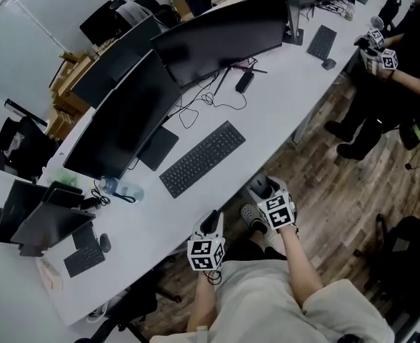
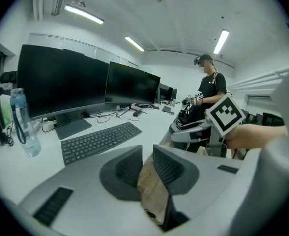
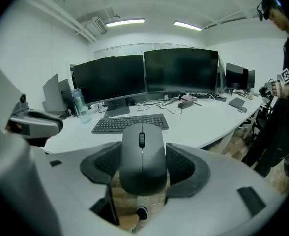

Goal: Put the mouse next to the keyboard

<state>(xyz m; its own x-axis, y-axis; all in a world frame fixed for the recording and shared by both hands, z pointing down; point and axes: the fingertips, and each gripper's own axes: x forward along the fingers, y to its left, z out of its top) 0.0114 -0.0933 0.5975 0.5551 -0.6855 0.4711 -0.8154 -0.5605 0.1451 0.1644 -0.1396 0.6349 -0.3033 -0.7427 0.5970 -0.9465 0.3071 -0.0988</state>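
Note:
The grey mouse (image 3: 142, 163) sits lengthwise between my right gripper's (image 3: 143, 149) pads, and that gripper is shut on it. In the head view the right gripper (image 1: 265, 189) holds the mouse (image 1: 260, 184) off the white desk's (image 1: 281, 113) front edge, above the wooden floor. The black keyboard (image 1: 202, 158) lies at an angle on the desk in front of the monitors, ahead and left of the mouse; it also shows as the keyboard (image 3: 130, 123). My left gripper (image 1: 210, 223) hovers at the desk edge below the keyboard (image 2: 101, 140). That left gripper (image 2: 146, 155) has a narrow gap and nothing in it.
Two wide dark monitors (image 1: 217, 34) stand behind the keyboard, with cables (image 1: 210, 98) between them. A water bottle (image 1: 121, 189) lies left of the keyboard. A second keyboard (image 1: 322, 41) lies far right. Another person (image 1: 410, 63) with grippers stands at the desk's end. A laptop (image 1: 38, 216) sits on the left desk.

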